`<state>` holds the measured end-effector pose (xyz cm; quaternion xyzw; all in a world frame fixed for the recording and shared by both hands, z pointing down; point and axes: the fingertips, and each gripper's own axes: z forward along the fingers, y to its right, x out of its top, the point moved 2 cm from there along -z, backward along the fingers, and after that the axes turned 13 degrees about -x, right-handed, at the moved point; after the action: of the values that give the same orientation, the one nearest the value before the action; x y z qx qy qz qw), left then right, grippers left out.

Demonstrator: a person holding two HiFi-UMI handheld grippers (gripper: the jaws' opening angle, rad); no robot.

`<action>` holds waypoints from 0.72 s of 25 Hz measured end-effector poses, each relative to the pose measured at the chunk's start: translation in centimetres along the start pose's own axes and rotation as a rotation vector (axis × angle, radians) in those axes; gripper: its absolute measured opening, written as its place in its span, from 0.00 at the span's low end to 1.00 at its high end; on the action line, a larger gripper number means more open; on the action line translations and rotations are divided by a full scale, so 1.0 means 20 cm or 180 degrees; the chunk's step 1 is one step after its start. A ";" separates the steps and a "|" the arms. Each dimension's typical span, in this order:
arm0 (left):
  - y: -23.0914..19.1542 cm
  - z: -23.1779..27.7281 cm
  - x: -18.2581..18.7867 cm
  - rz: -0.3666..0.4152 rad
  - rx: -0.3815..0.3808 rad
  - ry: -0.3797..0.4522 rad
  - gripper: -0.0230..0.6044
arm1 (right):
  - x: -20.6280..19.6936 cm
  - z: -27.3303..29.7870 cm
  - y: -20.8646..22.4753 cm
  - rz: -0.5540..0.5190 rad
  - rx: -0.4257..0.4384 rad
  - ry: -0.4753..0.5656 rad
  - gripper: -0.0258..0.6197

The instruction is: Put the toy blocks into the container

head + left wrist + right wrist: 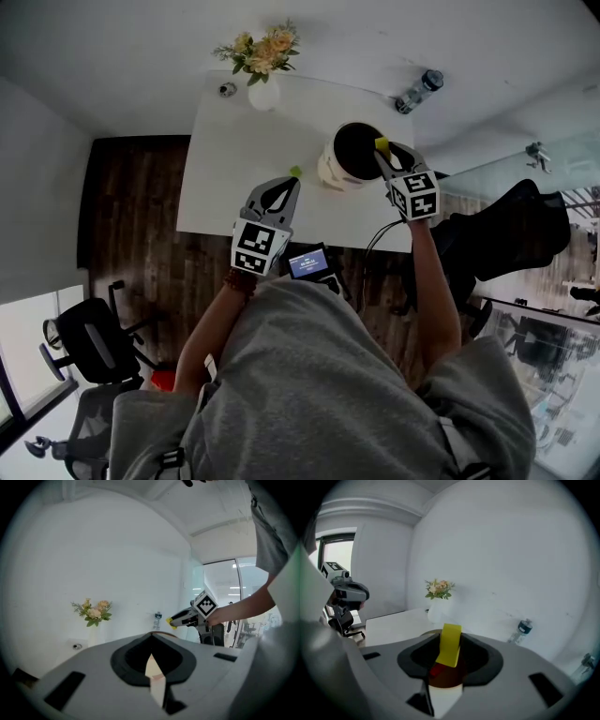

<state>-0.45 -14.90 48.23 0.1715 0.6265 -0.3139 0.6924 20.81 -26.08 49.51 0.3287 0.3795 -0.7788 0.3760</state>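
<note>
A white bucket [330, 167] with a dark inside stands on the white table [216, 178]. My right gripper [382, 151] hangs over the bucket's right rim, shut on a yellow block [382, 143]. In the right gripper view the yellow block [450, 644] stands upright between the jaws, with a red block [436, 670] down in the bucket below. A small green block [295, 172] lies on the table left of the bucket, just past the tip of my left gripper [289, 184]. The left jaws meet at their tips with nothing between them.
A white vase of flowers [263, 82] and a small round object [227, 90] stand at the table's far edge. A water bottle [419, 91] lies beyond the table. Office chairs [80, 347] stand on the dark floor at the left, and a small screen [307, 262] sits below the near edge.
</note>
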 end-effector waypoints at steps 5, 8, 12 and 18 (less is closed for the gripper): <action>0.00 -0.03 0.01 0.0017 0.0041 0.0017 0.05 | -0.06 0.08 0.03 0.0012 -0.0043 -0.0146 0.26; 0.00 -0.03 0.01 0.0018 0.0055 0.0020 0.05 | -0.11 0.11 0.03 0.0052 -0.0088 -0.0233 0.26; 0.00 -0.03 0.01 0.0033 0.0042 0.0019 0.05 | -0.17 0.14 0.06 0.0050 -0.0195 -0.0269 0.28; 0.01 -0.03 0.00 0.0027 0.0040 0.0014 0.05 | -0.22 0.12 0.04 0.0026 -0.0212 -0.0271 0.28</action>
<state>-0.83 -14.38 48.01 0.1792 0.6253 -0.3145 0.6913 23.03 -27.00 53.97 0.2842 0.3876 -0.7775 0.4057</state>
